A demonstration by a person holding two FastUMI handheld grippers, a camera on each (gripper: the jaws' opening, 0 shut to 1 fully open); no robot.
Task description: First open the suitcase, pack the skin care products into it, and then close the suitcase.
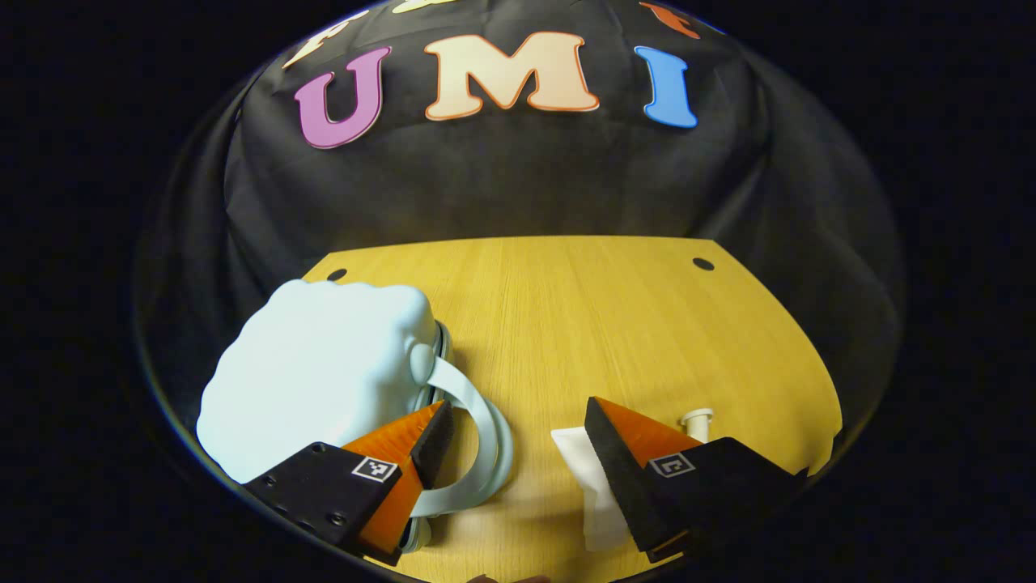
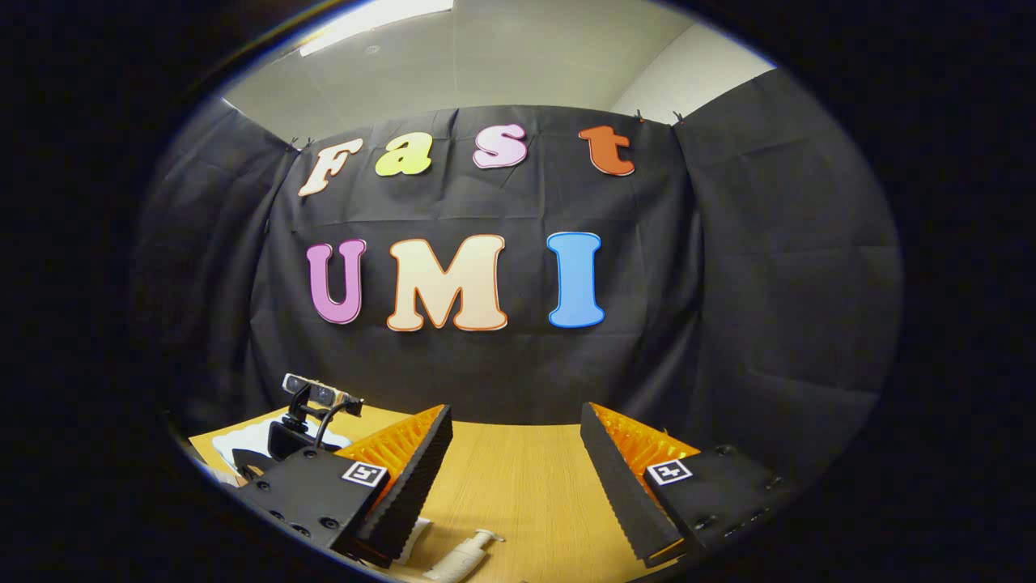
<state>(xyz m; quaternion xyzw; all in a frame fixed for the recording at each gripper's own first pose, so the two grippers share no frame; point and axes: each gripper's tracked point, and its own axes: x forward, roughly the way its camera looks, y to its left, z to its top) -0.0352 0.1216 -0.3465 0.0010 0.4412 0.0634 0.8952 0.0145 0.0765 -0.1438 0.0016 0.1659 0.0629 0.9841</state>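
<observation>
While the left gripper (image 1: pixel 514 437) hangs wide open and holds nothing, the pale blue suitcase (image 1: pixel 316 372) lies closed on the wooden table (image 1: pixel 615 324), its handle loop (image 1: pixel 486 437) reaching toward the gripper. A white bottle (image 1: pixel 696 421) and white packet (image 1: pixel 583 478) lie right of the suitcase. The table behind them is bare to its far edge. The right gripper (image 2: pixel 514 486) is also wide open and empty, above a pump bottle (image 2: pixel 465 555).

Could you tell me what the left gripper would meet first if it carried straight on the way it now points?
Probably the bare wooden table: the open left gripper tilts down at it, with the pale blue suitcase off to one side and a white bottle to the other.
</observation>
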